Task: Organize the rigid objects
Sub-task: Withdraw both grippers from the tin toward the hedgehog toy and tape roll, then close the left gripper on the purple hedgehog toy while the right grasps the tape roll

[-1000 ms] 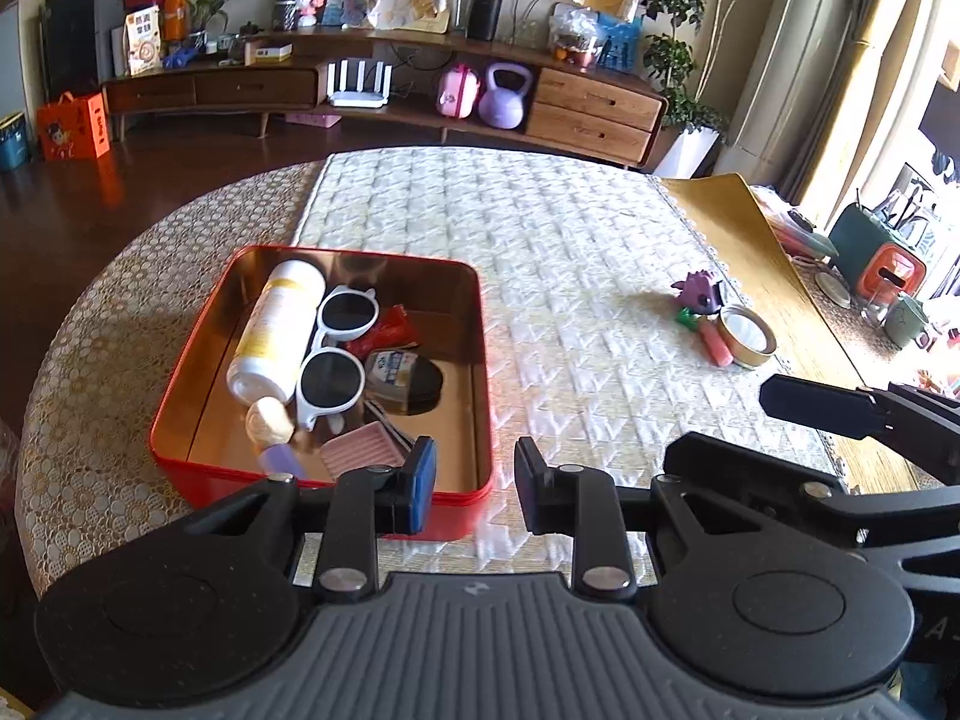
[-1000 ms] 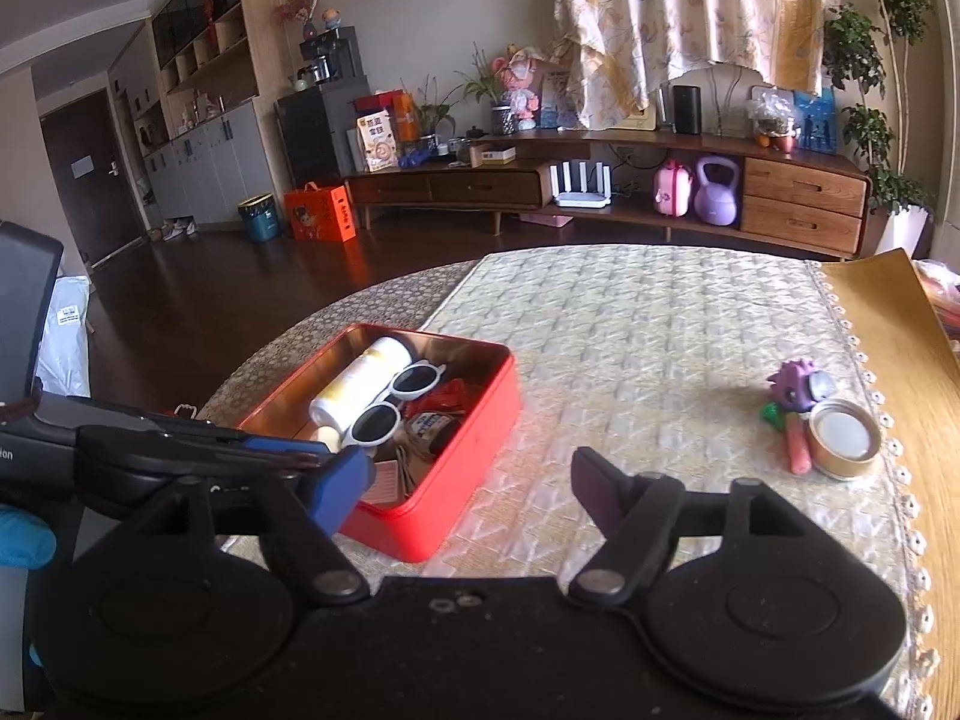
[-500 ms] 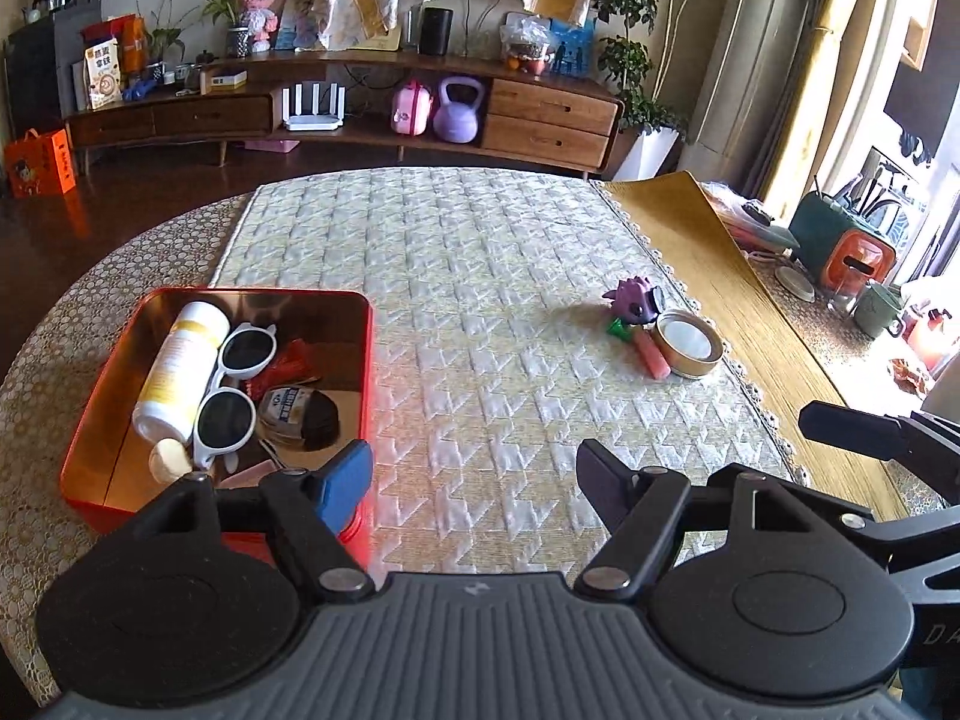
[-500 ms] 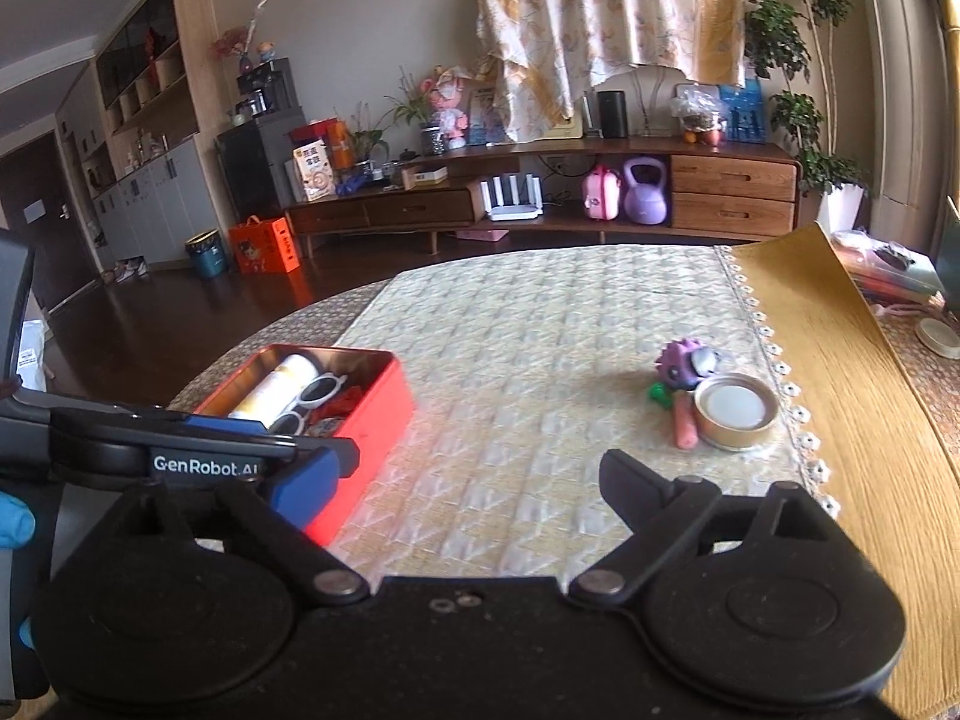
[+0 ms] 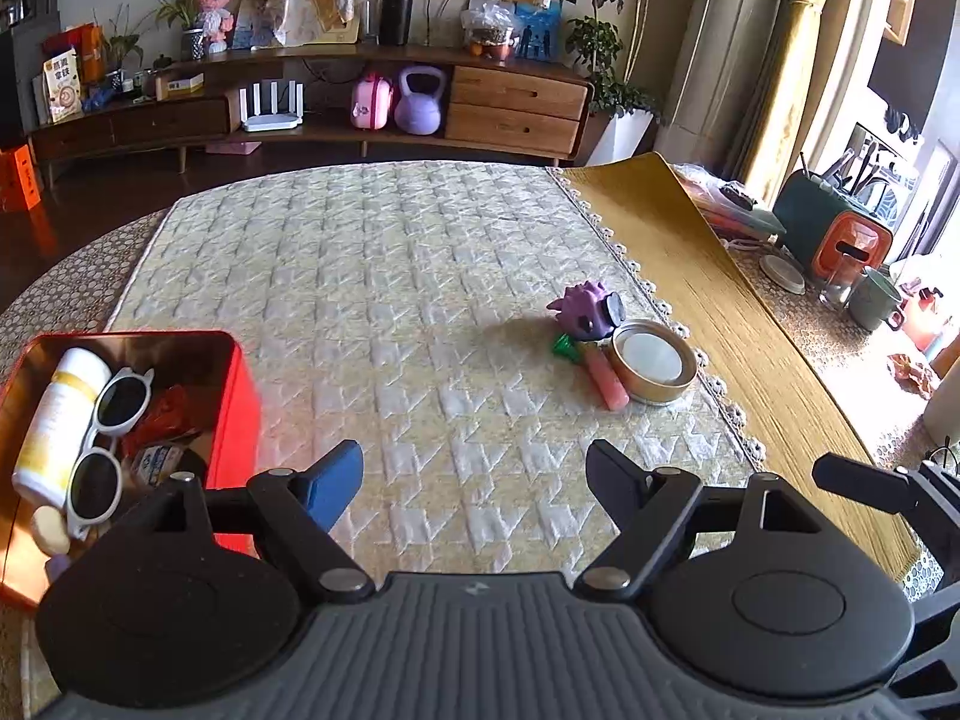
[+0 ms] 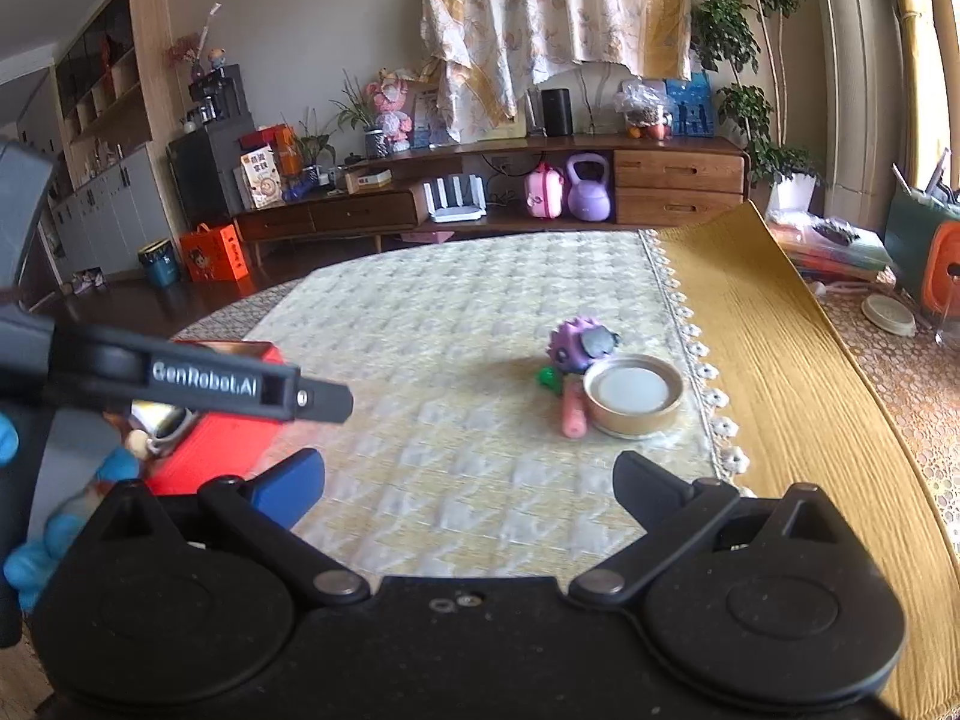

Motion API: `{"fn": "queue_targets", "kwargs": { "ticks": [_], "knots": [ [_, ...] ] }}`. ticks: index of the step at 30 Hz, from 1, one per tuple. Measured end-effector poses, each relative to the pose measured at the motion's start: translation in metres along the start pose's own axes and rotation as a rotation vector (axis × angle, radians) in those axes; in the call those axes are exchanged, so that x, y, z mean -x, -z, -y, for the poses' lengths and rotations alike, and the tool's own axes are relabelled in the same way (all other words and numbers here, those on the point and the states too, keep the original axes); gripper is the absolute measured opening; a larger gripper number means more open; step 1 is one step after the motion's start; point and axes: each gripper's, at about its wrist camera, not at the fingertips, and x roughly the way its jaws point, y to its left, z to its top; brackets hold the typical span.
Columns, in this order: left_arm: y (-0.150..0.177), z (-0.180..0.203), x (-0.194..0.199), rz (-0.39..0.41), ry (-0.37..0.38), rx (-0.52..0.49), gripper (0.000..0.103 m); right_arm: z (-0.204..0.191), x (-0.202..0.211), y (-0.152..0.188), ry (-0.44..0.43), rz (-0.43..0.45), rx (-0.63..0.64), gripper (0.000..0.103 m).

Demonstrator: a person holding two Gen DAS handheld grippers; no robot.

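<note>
Four loose items remain to be organized, clustered on the tabletop well apart from the red tin, on its right: a purple spiky toy, a small green piece, a pink tube and a roll of tape. Relative to the roll of tape, the toy sits just behind and touches its rim or nearly so, the pink tube lies flat against its left side, and the green piece rests at the tube's far end. The red tin already holds a white bottle, white sunglasses and smaller packets. Both pairs of tongs are released and carry nothing: the left tongs hover between the tin and the cluster, and the right tongs face the roll of tape directly. The step in hand appears to be an approach toward this cluster. A sound approach would likely single out one item, since a wide closure over the cluster risks catching two at once. The tube probably suits a grip across its width; being round, it may roll if nudged. The tape, wide and low, likely calls for jaws spread across its rim.
</note>
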Motion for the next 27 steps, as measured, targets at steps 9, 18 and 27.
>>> {"fn": "queue_targets", "kwargs": {
  "ticks": [9,18,27],
  "knots": [
    [-0.034,0.034,-0.052,0.007,0.026,-0.024,0.082,0.046,-0.029,-0.007,0.073,0.001,-0.005,0.102],
    [-0.061,0.064,-0.107,-0.043,0.069,-0.070,0.082,0.071,-0.066,-0.018,0.085,-0.011,0.003,0.102],
    [-0.078,0.077,-0.158,-0.075,0.063,-0.048,0.082,0.083,-0.103,-0.023,0.068,-0.032,0.003,0.100]
  ]
}}
